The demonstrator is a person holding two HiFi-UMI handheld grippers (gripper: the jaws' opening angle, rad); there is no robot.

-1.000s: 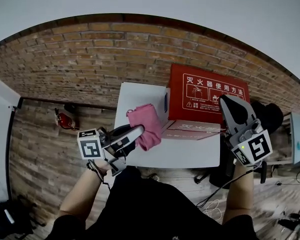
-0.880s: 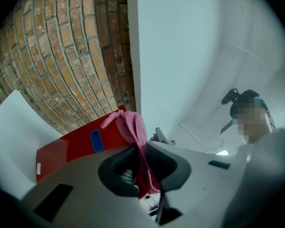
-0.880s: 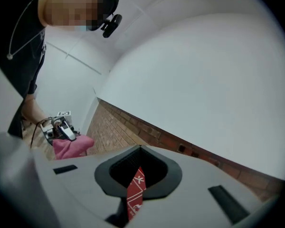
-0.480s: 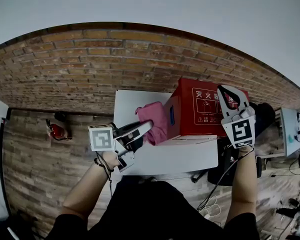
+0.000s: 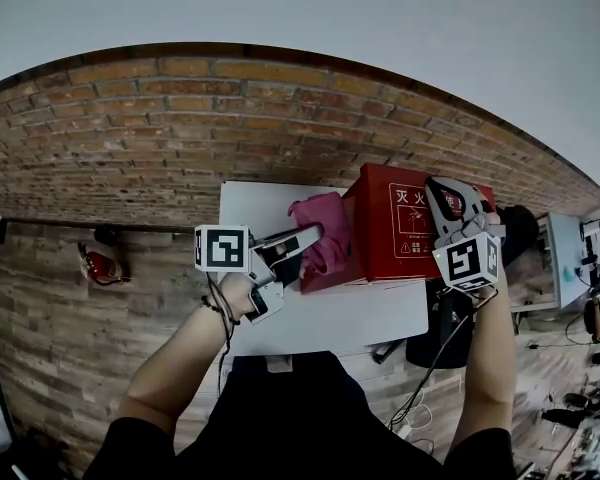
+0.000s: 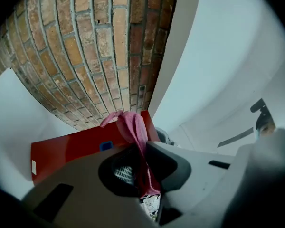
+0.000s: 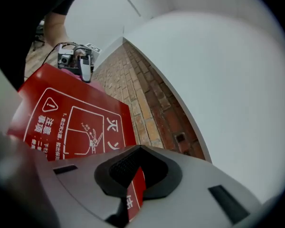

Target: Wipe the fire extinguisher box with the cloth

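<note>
A red fire extinguisher box (image 5: 395, 230) with white print stands on the white table (image 5: 320, 318), towards its right. My left gripper (image 5: 318, 235) is shut on a pink cloth (image 5: 327, 230), which hangs against the box's left side. In the left gripper view the cloth (image 6: 132, 127) runs up between the jaws, with the box's red side (image 6: 71, 148) just behind. My right gripper (image 5: 446, 192) is at the box's top right edge. In the right gripper view its jaws are shut on a thin red edge of the box (image 7: 76, 122).
A brick wall (image 5: 180, 118) runs behind the table. A small red fire extinguisher (image 5: 95, 264) lies on the wooden floor at the left. A dark chair (image 5: 520, 230) and a cluttered desk (image 5: 565, 263) stand to the right. Cables (image 5: 420, 398) trail on the floor.
My left gripper has carried the pink cloth rightwards up to the box's left side. My right gripper has rolled, come down and closed in on the box's top right edge.
</note>
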